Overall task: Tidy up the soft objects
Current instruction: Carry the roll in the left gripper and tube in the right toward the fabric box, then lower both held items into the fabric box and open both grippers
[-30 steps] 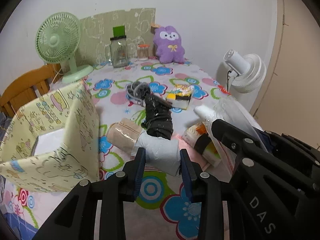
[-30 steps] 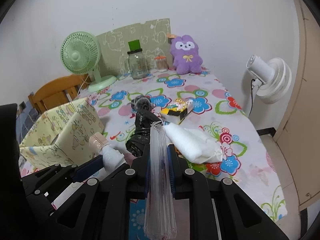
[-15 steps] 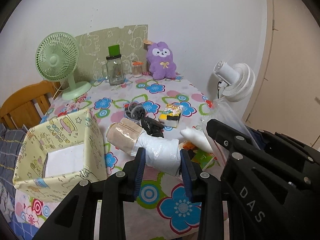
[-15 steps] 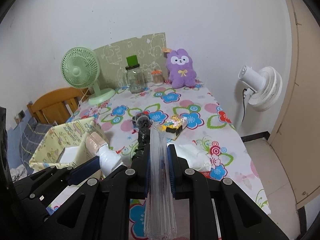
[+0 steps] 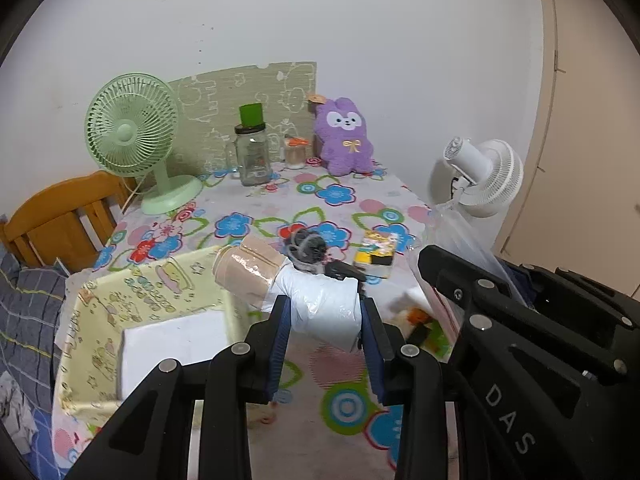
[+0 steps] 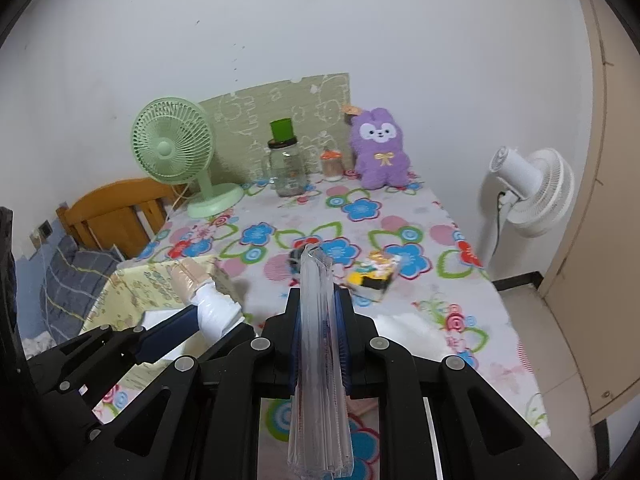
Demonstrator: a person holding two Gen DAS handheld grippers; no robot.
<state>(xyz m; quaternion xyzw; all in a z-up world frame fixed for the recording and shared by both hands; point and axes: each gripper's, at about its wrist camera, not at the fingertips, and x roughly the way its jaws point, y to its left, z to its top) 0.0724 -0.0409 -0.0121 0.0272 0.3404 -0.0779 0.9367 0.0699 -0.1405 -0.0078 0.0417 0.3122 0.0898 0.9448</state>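
Observation:
My left gripper (image 5: pixel 324 312) is shut on a wrapped roll bundle (image 5: pixel 320 308), white at my end and beige (image 5: pixel 244 276) at the far end. It is held in the air, its beige end over the right rim of the yellow patterned box (image 5: pixel 160 300). The bundle also shows in the right wrist view (image 6: pixel 212 304). My right gripper (image 6: pixel 320 308) is shut on a clear plastic bag pack (image 6: pixel 318 340), held upright above the table. A white soft pack (image 6: pixel 404 328), a black bag (image 5: pixel 344 270) and a yellow-black sponge pack (image 6: pixel 372 276) lie on the floral tablecloth (image 6: pixel 360 208).
A purple plush rabbit (image 6: pixel 380 152), glass jar with green cup (image 6: pixel 286 168), small jar (image 6: pixel 332 164) and green fan (image 6: pixel 176 156) stand at the table's back. A white floor fan (image 6: pixel 528 196) stands right of the table. A wooden chair (image 6: pixel 116 212) is at left.
Both grippers have risen and drawn back with their loads. The roll bundle has lifted off the table and shifted left toward the yellow box.

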